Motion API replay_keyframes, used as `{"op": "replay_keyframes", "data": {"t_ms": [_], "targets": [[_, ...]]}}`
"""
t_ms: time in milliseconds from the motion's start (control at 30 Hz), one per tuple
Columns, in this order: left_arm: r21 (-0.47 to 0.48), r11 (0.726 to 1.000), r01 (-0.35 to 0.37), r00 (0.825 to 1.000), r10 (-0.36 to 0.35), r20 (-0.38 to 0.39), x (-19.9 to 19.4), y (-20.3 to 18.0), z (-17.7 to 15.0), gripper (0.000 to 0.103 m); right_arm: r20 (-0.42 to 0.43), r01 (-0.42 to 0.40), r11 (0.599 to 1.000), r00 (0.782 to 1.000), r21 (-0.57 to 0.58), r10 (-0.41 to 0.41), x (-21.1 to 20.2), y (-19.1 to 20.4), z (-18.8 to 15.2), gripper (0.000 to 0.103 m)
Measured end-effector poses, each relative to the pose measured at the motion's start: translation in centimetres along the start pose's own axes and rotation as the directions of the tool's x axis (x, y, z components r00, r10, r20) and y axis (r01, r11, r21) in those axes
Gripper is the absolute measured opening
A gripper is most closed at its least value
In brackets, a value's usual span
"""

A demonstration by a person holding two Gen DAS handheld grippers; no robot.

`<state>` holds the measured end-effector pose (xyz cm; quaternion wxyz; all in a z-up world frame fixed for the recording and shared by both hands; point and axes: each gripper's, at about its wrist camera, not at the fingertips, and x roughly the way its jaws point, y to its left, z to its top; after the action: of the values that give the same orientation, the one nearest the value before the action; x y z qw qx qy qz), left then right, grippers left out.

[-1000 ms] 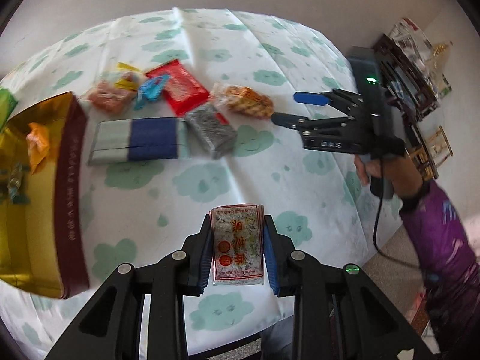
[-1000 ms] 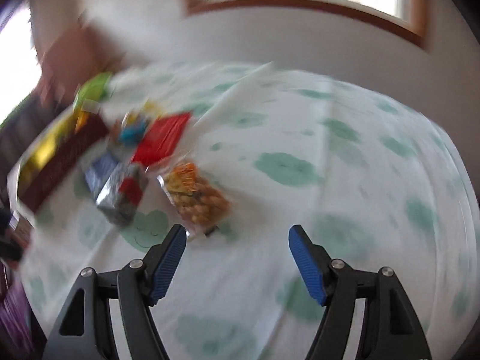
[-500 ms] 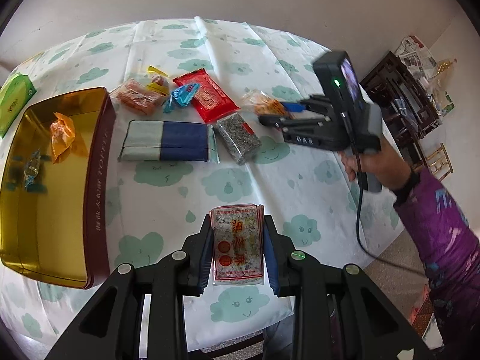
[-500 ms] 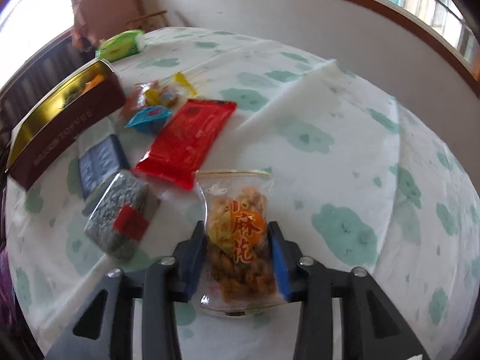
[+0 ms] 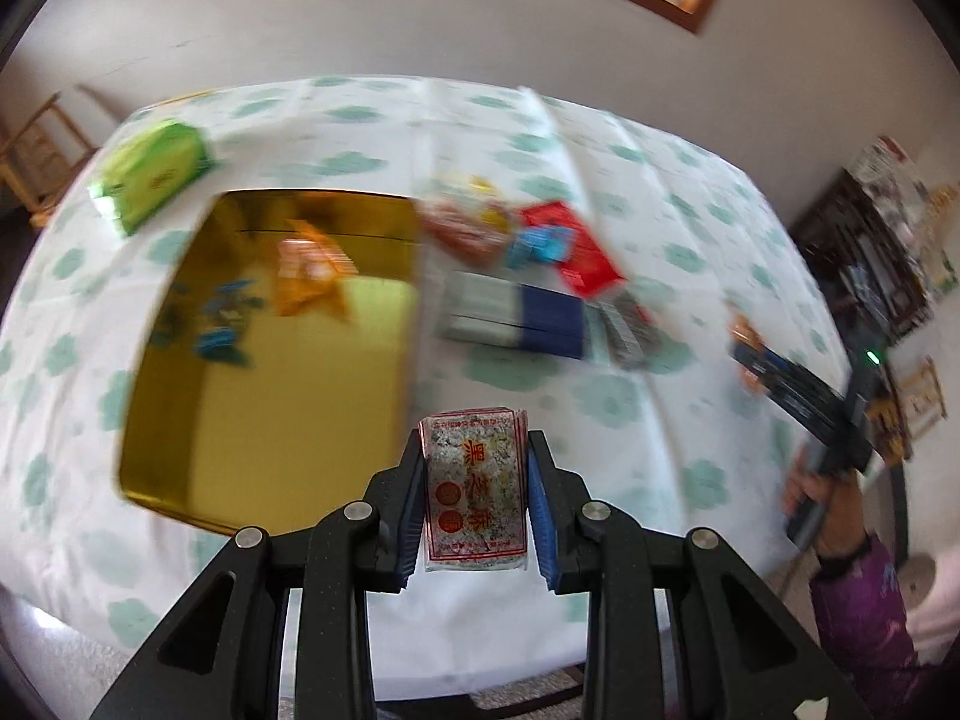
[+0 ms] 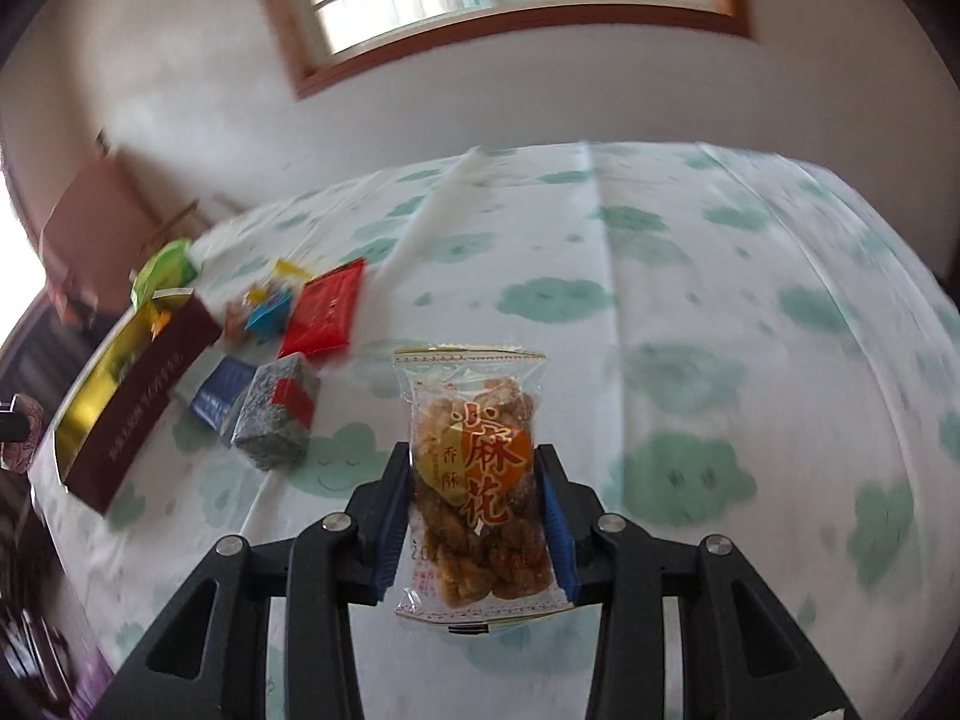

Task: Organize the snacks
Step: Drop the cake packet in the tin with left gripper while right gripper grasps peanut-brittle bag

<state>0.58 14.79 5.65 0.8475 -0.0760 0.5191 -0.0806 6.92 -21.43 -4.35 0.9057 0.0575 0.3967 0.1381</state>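
Left gripper (image 5: 474, 495) clamping sesame bar (image 5: 474, 489); right gripper (image 6: 477, 510) (own view only) pinching fried-twist packet (image 6: 477, 480).

snack packets (image 5: 543, 246) right of tin (image 5: 270, 474)

My left gripper (image 5: 474, 483) clamps a flat speckled grey snack packet with red print (image 5: 474, 495) above the white tablecloth with green clouds (image 5: 630, 408). The open gold tin box (image 5: 270, 372) lies just left, holding an orange wrapper (image 5: 312, 276); everything beyond is blurred.
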Motion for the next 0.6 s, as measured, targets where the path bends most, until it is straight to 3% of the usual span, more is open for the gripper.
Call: {"op": "replay_keyframes", "data": {"t_ms": [233,600], "targets": [[-0.046,0.99,-0.13,0.991,0.13,0.007,1.6,5.7,0.2,0.027,0.036,0.057,0.996,0.998,0.064,-0.06,-0.5,-0.9,-1.1,0.04],[-0.029,0.985,-0.173,0.985,0.173,-0.008,5.3,9.9,1.2,0.027,0.005,0.083,0.994,0.996,0.073,-0.083,0.2,-1.0,-1.0,0.04]]}}
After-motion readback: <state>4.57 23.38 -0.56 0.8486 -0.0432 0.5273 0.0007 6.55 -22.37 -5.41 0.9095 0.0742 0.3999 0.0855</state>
